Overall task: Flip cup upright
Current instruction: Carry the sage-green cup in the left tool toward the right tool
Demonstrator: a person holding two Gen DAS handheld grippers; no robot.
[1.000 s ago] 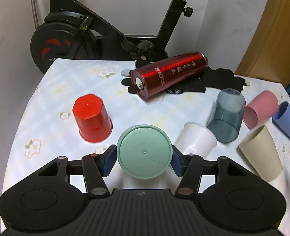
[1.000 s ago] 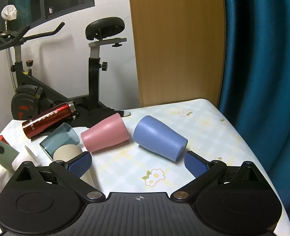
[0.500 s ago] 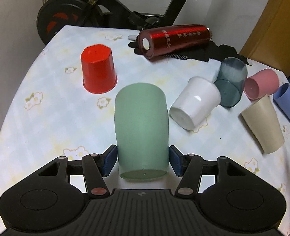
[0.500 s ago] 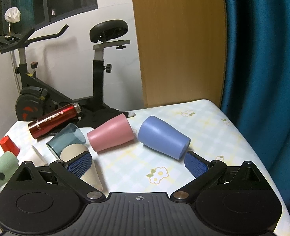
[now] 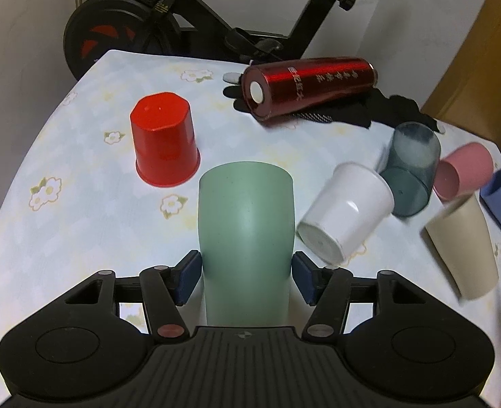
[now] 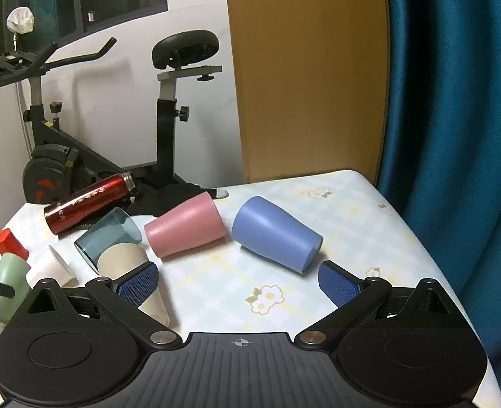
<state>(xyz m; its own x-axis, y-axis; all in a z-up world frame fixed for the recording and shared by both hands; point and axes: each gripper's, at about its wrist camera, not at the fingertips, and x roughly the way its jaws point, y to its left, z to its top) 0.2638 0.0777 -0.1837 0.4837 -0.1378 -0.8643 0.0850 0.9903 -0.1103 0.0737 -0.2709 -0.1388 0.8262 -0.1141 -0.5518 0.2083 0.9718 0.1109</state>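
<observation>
My left gripper (image 5: 245, 280) is shut on a pale green cup (image 5: 245, 238), its blue pads against the cup's sides near the base. The cup's rim points away from me and slightly up. It also shows at the far left of the right wrist view (image 6: 7, 287), tilted above the table. My right gripper (image 6: 238, 280) is open and empty, low over the table. A blue cup (image 6: 274, 238) lies on its side just beyond its fingertips.
On the flowered tablecloth (image 5: 80, 238): a red cup (image 5: 163, 148) upside down, a white cup (image 5: 347, 212), a grey-blue cup (image 5: 410, 170), a pink cup (image 5: 463, 175), a beige cup (image 5: 463, 253) on their sides, a red flask (image 5: 308, 85) on black cloth. An exercise bike (image 6: 168, 108) stands behind.
My left gripper has turned the green cup from base-facing-me to rim pointing away and up, and lifted it. The right gripper has risen slightly and stays open.
</observation>
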